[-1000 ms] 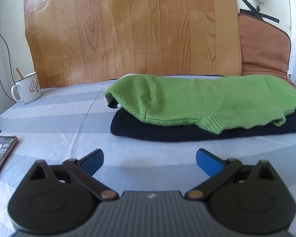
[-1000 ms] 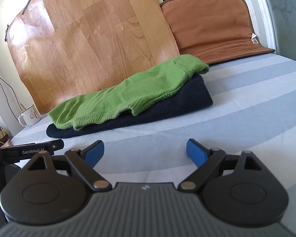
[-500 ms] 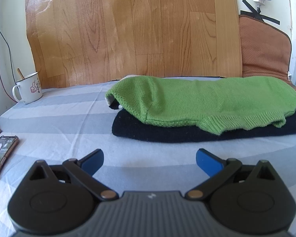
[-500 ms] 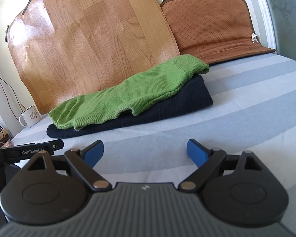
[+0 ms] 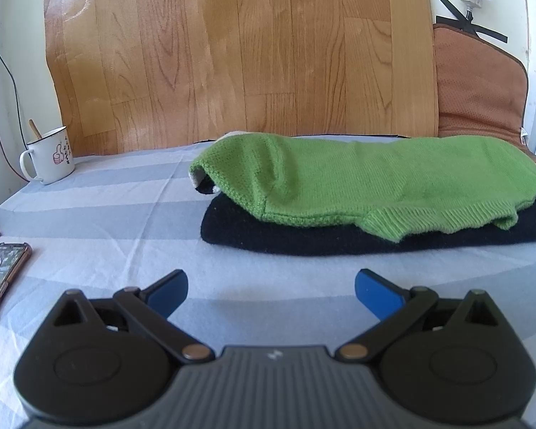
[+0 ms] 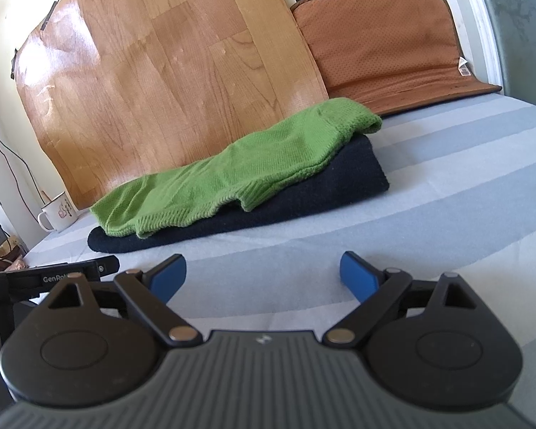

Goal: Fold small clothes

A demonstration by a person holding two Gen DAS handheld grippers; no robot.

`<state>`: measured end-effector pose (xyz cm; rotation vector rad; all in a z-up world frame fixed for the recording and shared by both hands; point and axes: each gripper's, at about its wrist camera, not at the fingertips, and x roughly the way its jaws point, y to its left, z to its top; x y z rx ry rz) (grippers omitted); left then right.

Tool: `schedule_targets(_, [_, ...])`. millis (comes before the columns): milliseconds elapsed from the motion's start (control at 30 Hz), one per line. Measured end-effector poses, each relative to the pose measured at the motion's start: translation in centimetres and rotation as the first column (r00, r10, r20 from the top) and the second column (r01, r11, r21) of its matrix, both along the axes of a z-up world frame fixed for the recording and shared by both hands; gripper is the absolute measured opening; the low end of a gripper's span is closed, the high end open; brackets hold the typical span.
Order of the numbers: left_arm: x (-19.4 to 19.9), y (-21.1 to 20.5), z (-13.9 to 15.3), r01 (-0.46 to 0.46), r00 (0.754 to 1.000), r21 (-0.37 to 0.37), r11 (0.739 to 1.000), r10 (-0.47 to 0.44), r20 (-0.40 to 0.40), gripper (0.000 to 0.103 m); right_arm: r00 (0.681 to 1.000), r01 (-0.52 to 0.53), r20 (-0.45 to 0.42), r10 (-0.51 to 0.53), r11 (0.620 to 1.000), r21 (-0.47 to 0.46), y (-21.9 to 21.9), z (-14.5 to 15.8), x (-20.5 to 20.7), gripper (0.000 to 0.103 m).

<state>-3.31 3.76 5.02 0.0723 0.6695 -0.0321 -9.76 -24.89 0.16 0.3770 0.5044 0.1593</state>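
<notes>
A green knitted garment (image 5: 368, 182) lies folded on top of a folded dark navy garment (image 5: 339, 237) on the striped bedsheet (image 5: 125, 221). A bit of white and black cloth peeks out under the green one at its left end. My left gripper (image 5: 271, 287) is open, low over the sheet, a short way in front of the pile with nothing between its blue pads. In the right wrist view the same green garment (image 6: 239, 175) and navy garment (image 6: 303, 196) lie ahead to the left. My right gripper (image 6: 263, 275) is open and empty too.
A white enamel mug (image 5: 50, 155) with a spoon stands at the back left. A phone (image 5: 0, 271) lies at the left edge. A wood-pattern board (image 5: 232, 53) and a brown mat (image 6: 386, 43) lean against the wall. Part of the left gripper's body (image 6: 60, 275) shows at the right view's left.
The left wrist view has shifted slightly, so the pile sits a little lower and to the right. Both grippers stay open; the clothes have not moved.
</notes>
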Motion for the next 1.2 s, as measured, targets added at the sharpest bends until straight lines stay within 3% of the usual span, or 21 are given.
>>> schedule_targets(533, [0.2, 0.1, 0.0, 0.000, 1.000, -0.003, 1.000, 0.000, -0.014, 0.103, 1.000, 0.012, -0.003, -0.011, 1.000, 0.009, -0.2, 0.1, -0.1, 0.095])
schedule_targets(967, [1.2, 0.3, -0.5, -0.003, 0.996, -0.036, 0.999, 0.000, -0.092, 0.103, 0.991, 0.126, -0.063, -0.120, 0.987, 0.097, -3.9, 0.4, 1.9, 0.095])
schedule_targets(1033, [1.2, 0.3, -0.5, -0.003, 0.996, -0.034, 0.999, 0.000, -0.092, 0.103, 0.992, 0.127, -0.040, -0.123, 0.986, 0.108, -4.1, 0.2, 1.9, 0.095])
schedule_targets(1200, [1.2, 0.3, -0.6, -0.005, 0.996, -0.035, 0.999, 0.002, -0.094, 0.103, 0.992, 0.123, -0.018, -0.123, 0.992, -0.004, -2.4, 0.2, 2.3, 0.097])
